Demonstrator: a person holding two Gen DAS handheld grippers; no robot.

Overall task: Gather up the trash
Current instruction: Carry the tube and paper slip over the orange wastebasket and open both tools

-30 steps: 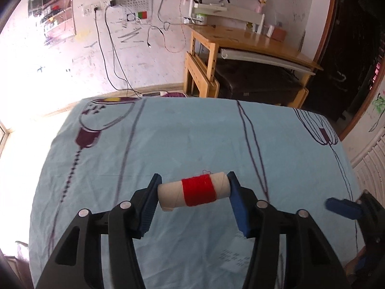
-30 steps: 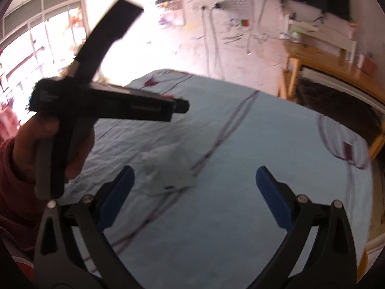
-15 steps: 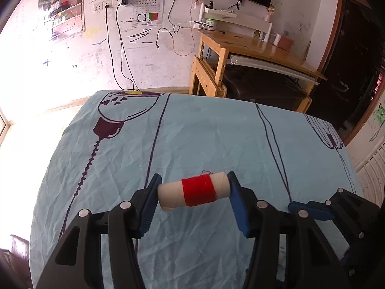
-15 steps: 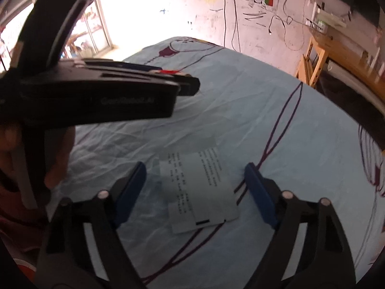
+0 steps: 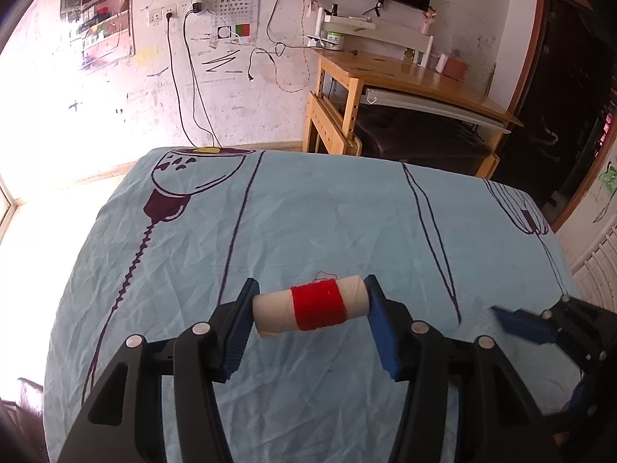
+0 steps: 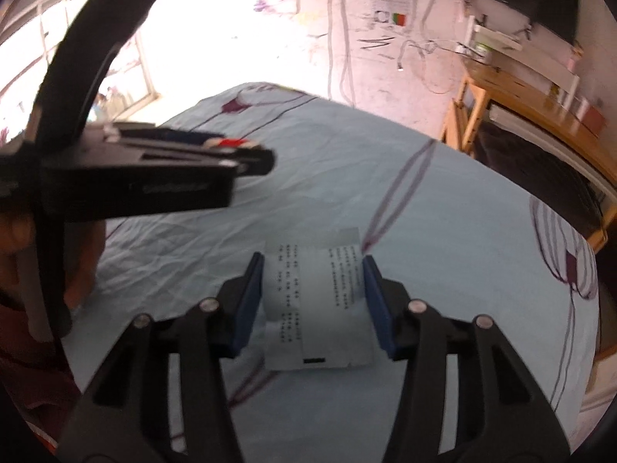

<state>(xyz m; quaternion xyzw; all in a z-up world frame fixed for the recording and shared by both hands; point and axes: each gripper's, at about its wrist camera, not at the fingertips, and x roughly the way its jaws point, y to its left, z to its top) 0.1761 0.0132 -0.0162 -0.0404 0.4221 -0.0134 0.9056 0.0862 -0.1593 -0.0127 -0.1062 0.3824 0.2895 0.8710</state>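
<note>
A cardboard spool wound with red thread (image 5: 312, 305) sits crosswise between the blue pads of my left gripper (image 5: 310, 281), which is shut on it above the light-blue tablecloth (image 5: 308, 212). A white printed paper slip (image 6: 312, 301) lies on the cloth between the pads of my right gripper (image 6: 312, 260). Its jaws are closing, and the pads meet the slip's two side edges. The left gripper (image 6: 246, 158) and the hand holding it show at the left of the right wrist view. One blue finger (image 5: 518, 324) of the right gripper shows at the right of the left wrist view.
The cloth with its dark wine-glass print covers the whole table (image 6: 443, 231). Beyond the far edge stand a wooden desk (image 5: 405, 77) and a scribbled wall with cables (image 5: 185, 77). A dark doorway (image 5: 570, 96) is at the right, a bright window (image 6: 115, 58) at the left.
The right gripper's jaws have narrowed from wide open to the width of the paper slip, which now sits between the pads. The left gripper still holds the spool.
</note>
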